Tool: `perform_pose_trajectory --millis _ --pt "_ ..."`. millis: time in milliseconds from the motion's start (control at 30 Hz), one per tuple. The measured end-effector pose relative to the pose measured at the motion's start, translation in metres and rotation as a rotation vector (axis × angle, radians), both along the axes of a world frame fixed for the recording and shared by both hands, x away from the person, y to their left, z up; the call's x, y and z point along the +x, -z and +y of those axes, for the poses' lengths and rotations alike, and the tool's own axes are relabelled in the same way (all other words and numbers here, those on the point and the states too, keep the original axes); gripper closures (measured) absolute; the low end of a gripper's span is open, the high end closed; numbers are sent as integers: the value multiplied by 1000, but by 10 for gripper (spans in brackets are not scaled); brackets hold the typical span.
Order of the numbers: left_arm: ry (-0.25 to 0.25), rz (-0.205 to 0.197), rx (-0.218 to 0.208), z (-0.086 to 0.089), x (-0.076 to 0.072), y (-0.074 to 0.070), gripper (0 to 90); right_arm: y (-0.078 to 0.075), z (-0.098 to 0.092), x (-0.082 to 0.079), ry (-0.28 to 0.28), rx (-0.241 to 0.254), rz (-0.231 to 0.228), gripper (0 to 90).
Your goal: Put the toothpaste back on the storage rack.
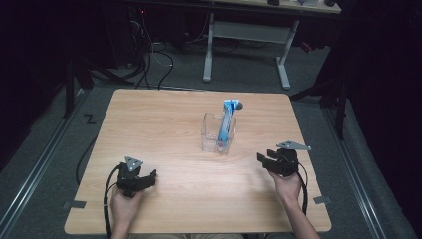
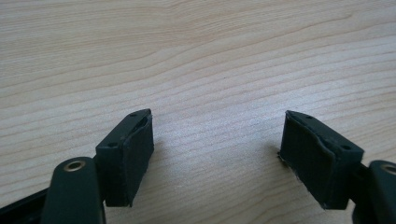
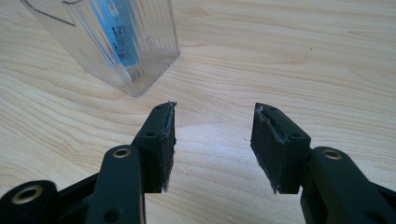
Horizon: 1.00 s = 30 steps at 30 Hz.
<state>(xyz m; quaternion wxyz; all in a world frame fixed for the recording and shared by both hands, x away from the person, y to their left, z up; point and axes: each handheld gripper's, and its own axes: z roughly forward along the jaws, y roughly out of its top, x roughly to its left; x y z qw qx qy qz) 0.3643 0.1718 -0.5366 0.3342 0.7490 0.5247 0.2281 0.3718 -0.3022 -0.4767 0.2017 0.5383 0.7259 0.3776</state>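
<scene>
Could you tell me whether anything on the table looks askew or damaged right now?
Only slightly: the blue tube leans tilted in the clear plastic container, poking above its rim. The rubber pads on the right gripper look frayed at their edges.

Two black two-jaw grippers, the left gripper [image 1: 142,180] and the right gripper [image 1: 267,160], are each topped by a grey three-cornered plate and trailed by a black cable. Brass-ringed screw holes are seen on the jaw arms; bare forearms are shown.

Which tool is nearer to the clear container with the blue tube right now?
Right. The right tool sits open just right of and slightly nearer the person than the clear container holding the blue tube. The left tool, also open, rests farther off toward the table's near-left side.
</scene>
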Motion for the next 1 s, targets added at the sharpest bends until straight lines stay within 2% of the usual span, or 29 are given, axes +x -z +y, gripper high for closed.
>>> perform_pose_trajectory --millis 100,500,567,767,867,1000 --pt "0 0 0 0 0 0 260 5 0 1 11 -1 13 496" --pt "0 0 0 0 0 0 260 15 2 6 27 -26 11 494" --pt "0 0 0 0 0 0 260 21 3 9 35 -31 14 494" --pt "0 0 0 0 0 0 260 27 5 12 41 -43 18 494" --pt "0 0 0 0 0 0 260 32 7 14 48 -59 20 494" --pt "0 0 0 0 0 0 260 37 11 13 43 -110 12 496"
